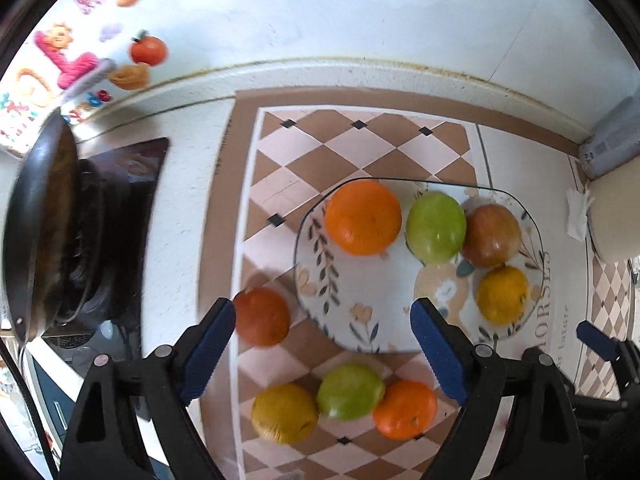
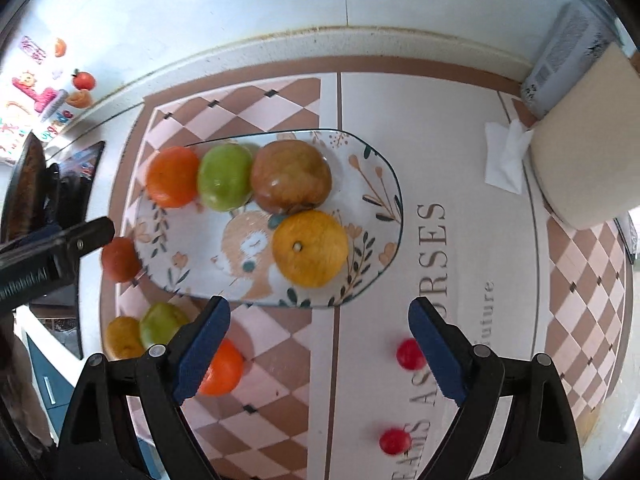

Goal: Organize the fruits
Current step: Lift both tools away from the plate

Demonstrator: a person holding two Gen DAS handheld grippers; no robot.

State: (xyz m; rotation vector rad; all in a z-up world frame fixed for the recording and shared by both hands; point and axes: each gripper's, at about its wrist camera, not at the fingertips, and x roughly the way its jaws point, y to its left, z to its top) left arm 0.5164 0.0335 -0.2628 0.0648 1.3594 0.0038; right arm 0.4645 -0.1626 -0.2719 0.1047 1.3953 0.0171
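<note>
Bench (image 2: 460, 128) under a checked mat carries everything, largest first. Plate (image 2: 384, 184) lies ahead of both tools and holds 4 fruits gathered along its far and right side, likely sorted there to leave room. Loose fruits wait off the plate: red-brown fruit (image 1: 262, 316) just beside the left tool's left finger, 3 more (image 1: 348, 396) beneath that tool. Left tool (image 1: 324, 346) and right tool (image 2: 320, 344) gape wide, gripping nothing. 2 small red fruits (image 2: 408, 354) lie under the right tool.
</note>
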